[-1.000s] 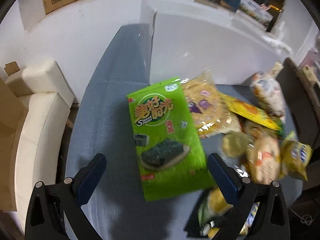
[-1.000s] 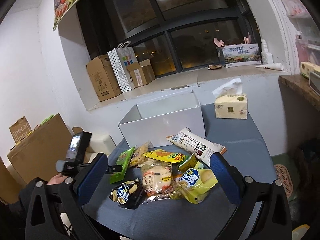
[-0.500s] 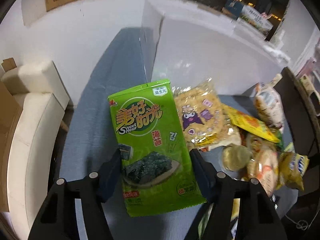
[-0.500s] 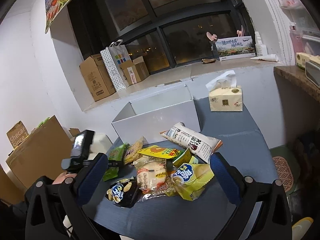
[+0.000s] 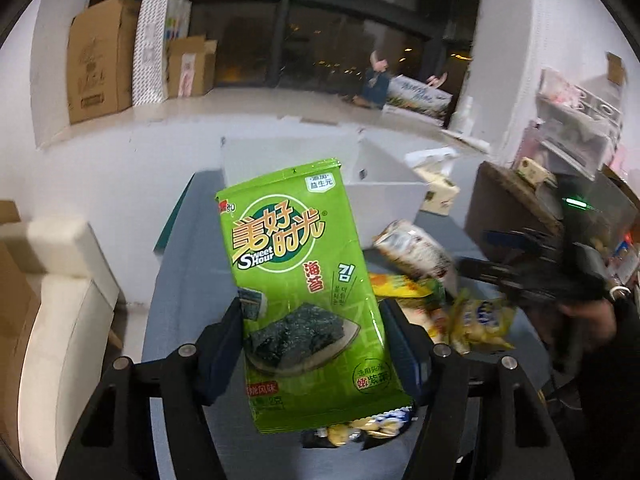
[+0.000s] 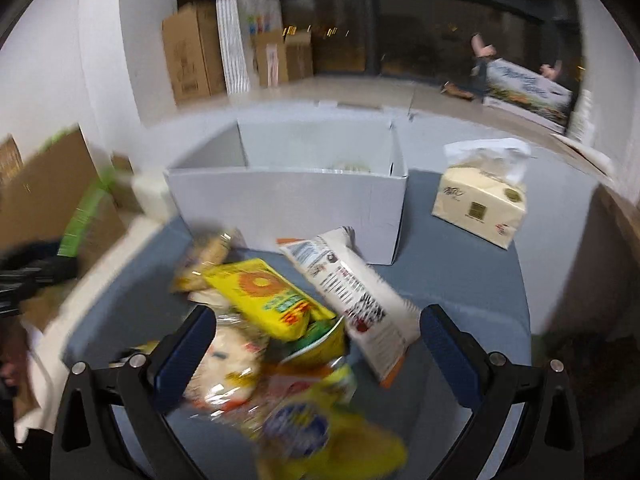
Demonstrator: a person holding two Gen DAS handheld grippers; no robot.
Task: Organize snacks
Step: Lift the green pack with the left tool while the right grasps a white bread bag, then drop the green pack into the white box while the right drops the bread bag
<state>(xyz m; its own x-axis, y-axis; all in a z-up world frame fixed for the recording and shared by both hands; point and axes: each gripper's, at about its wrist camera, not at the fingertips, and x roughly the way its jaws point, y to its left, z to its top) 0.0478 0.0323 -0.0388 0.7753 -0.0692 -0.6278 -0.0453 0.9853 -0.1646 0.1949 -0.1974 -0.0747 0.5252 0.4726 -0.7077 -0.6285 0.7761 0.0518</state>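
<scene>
Two grippers were in use: the left gripper (image 5: 312, 344) clamped the green seaweed snack packet (image 5: 300, 292) by its lower part, raised above the blue table (image 5: 188, 280) before the white box (image 6: 288, 200), while the right gripper (image 6: 316, 344) hung with jaws apart over the snack pile (image 6: 280, 320).

The green seaweed packet (image 5: 304, 300) hides the middle of the table and most of a dark snack bag (image 5: 352, 432) below its bottom edge. In the left wrist view the right gripper (image 5: 532, 268) is a dark smear, its jaws unreadable. The nearest yellow bag (image 6: 320, 432) blurs out, print illegible.
</scene>
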